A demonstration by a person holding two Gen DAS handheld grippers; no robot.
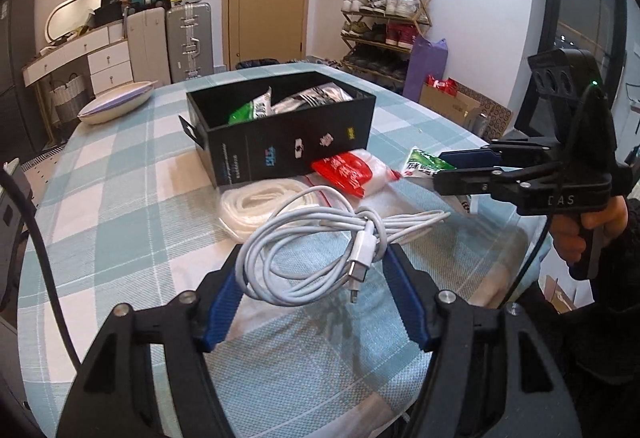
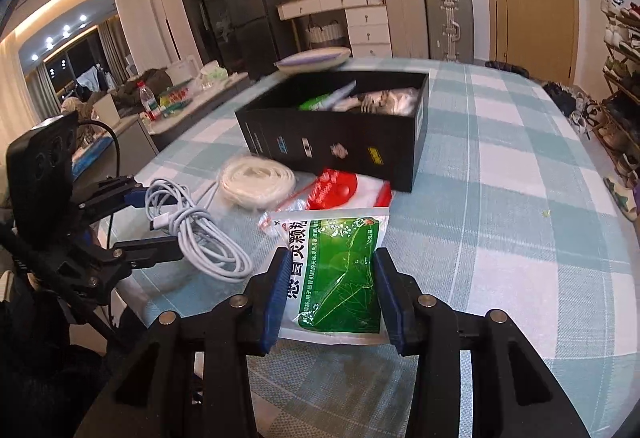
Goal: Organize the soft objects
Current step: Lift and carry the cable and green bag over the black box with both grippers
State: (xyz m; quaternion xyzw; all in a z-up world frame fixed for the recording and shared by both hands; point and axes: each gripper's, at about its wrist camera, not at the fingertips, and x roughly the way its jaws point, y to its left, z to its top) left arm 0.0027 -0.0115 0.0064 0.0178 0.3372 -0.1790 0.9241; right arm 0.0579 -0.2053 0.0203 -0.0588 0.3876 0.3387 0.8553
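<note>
A coiled white charging cable (image 1: pixel 304 250) hangs between the blue pads of my left gripper (image 1: pixel 312 254), which is shut on it a little above the checked tablecloth (image 1: pixel 120 197). In the right wrist view the cable (image 2: pixel 208 238) dangles from the left gripper (image 2: pixel 160 222). My right gripper (image 2: pixel 332 258) is shut on a green and white sachet pack (image 2: pixel 340 278), lifted off the cloth; the left wrist view shows that gripper (image 1: pixel 438 170) with the pack (image 1: pixel 424 161). An open black box (image 1: pixel 280 141) (image 2: pixel 332 141) holds green and silvery packets.
A red and white bag (image 1: pixel 348 173) (image 2: pixel 344 193) and a white rope coil (image 1: pixel 256 205) (image 2: pixel 256 181) lie against the box's front. A pale cushion (image 1: pixel 116 103) rests at the table's far corner. Suitcases, drawers and a shoe rack (image 1: pixel 384 21) line the walls.
</note>
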